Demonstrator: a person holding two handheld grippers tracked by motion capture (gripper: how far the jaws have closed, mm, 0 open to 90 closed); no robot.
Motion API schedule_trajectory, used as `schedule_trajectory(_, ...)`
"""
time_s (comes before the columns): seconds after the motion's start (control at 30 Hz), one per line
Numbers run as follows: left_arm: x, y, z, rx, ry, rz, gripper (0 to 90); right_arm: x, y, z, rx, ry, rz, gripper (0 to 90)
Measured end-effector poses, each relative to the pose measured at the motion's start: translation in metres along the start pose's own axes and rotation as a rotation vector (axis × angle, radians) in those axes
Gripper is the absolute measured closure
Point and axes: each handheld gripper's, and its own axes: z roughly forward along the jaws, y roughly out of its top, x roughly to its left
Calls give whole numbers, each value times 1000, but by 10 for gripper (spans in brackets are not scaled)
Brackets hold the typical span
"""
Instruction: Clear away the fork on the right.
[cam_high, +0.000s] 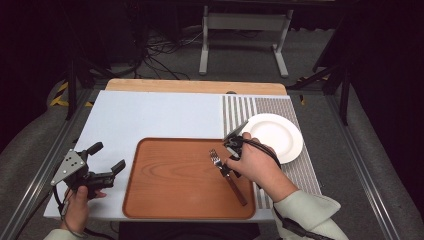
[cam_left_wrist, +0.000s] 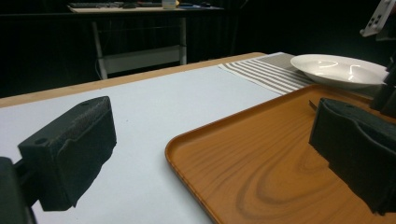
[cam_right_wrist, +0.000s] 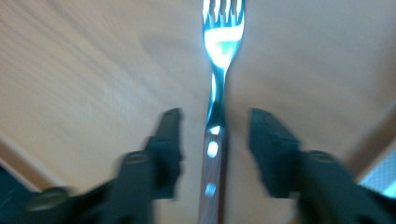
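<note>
While both grippers' fingers gape, fork (cam_high: 227, 173) lies on tray (cam_high: 165, 190), dark room.

Fork (cam_right_wrist: 215, 116) handle end cut off at btm edge, right hand-held gripper (cam_right_wrist: 215, 154) view; jaws blurred.

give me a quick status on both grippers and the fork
Right gripper open, jaws either side of the fork, pads clear of it. Fork lies flat on the wooden tray. Left gripper open, holding nothing, over the table left of the tray. Nothing in the way.
</note>
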Motion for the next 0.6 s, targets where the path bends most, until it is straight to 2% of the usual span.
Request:
schedule_trajectory(0.07, 0, 0, 0, 1, 0, -1, 13, 1, 0, 0, -86, -19, -48, 322)
schedule_trajectory(0.1, 0, 0, 0, 3, 1, 0, 13, 1, 0, -1, -108, -17, -69, 284)
schedule_trajectory(0.2, 0, 0, 0, 1, 2, -1, 13, -1, 2, -4, -166, -20, -176, 187)
schedule_trajectory(0.33, 0, 0, 0, 2, 2, 0, 13, -2, 4, -7, -230, 7, -254, 197)
schedule_trajectory(0.4, 0, 0, 0, 3, 2, 1, 13, -3, 4, -7, -236, 15, -263, 213)
schedule_trajectory(0.47, 0, 0, 0, 3, 1, 2, 13, -3, 5, -5, -250, 31, -297, 271)
schedule_trajectory(0.5, 0, 0, 0, 3, 1, 2, 13, -3, 5, -5, -250, 31, -297, 271)
schedule_trajectory(0.53, 0, 0, 0, 3, 1, 2, 13, -3, 6, -4, -259, 37, -318, 295)
schedule_trajectory(0.57, 0, 0, 0, 3, 0, 2, 13, -3, 8, -4, -276, 53, -372, 349)
schedule_trajectory(0.6, 0, 0, 0, 3, 0, 2, 13, -3, 8, -4, -276, 53, -372, 349)
